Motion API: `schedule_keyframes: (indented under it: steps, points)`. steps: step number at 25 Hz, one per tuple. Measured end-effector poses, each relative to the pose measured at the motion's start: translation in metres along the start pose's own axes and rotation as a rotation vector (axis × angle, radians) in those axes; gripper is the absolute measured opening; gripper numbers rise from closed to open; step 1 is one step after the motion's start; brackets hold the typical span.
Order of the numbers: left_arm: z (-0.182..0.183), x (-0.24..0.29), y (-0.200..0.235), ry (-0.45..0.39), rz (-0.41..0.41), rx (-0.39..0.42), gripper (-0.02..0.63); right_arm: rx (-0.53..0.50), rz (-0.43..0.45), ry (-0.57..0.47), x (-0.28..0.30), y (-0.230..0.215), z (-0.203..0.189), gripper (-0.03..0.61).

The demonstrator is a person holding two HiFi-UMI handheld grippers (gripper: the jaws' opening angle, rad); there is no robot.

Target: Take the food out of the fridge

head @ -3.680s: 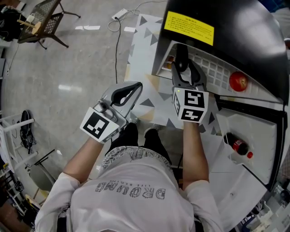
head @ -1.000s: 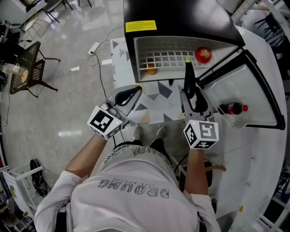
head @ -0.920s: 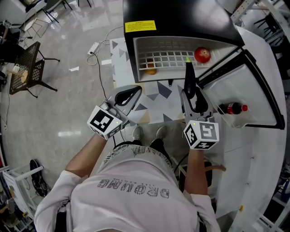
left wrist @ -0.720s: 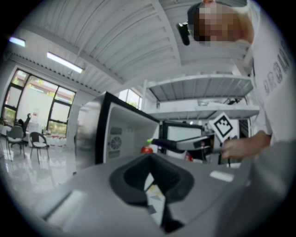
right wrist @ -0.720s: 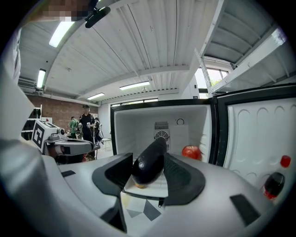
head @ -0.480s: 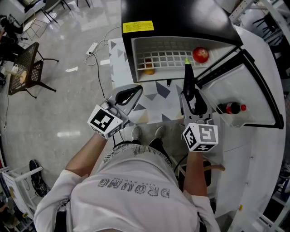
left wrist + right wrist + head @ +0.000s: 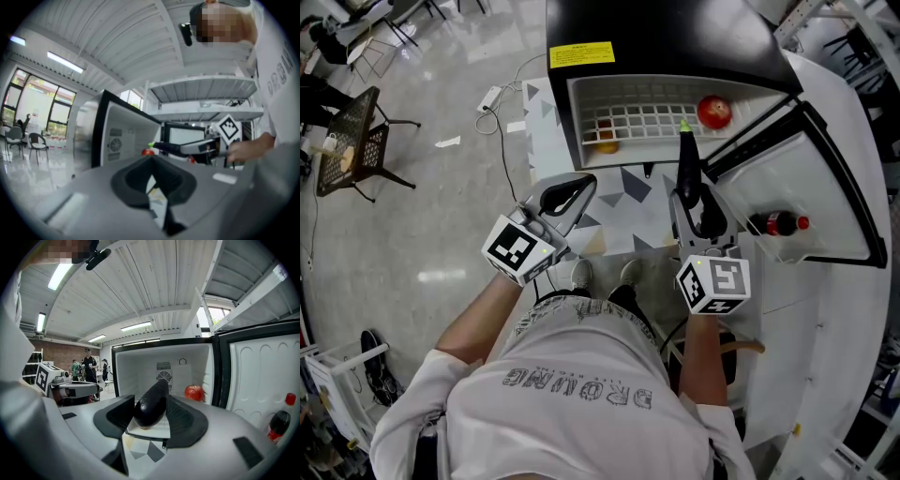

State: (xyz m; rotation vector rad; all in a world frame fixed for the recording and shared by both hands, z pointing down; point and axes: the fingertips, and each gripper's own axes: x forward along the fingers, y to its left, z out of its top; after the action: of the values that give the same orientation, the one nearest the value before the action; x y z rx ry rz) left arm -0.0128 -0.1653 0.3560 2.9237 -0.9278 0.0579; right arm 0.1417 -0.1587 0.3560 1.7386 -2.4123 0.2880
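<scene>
Pointing at the fridge (image 7: 675, 37), right gripper (image 7: 692, 194) jaws clamping an eggplant (image 7: 686, 155) (tilted slightly down), left gripper (image 7: 585, 181) jaws closed.

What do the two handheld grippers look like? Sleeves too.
Left gripper and right gripper match: grey bodies, a black-padded claw, and a white cube with black square markers at the back of each. No cables are visible. The person wears a pale short-sleeved T-shirt with grey lettering.

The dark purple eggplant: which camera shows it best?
The right gripper view: the long dark purple eggplant sits large in the right gripper. The head view shows it thin from above; the left gripper view, small, side-on.
</scene>
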Motion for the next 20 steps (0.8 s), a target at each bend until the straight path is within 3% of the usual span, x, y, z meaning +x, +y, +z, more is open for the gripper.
schedule_keyframes:
  steps: [20]
  points:
    - [0.0016,0.0083,-0.0045,0.001,-0.002,0.007,0.008,0.002,0.014,0.01,0.0011,-0.005,-0.0026,0.202]
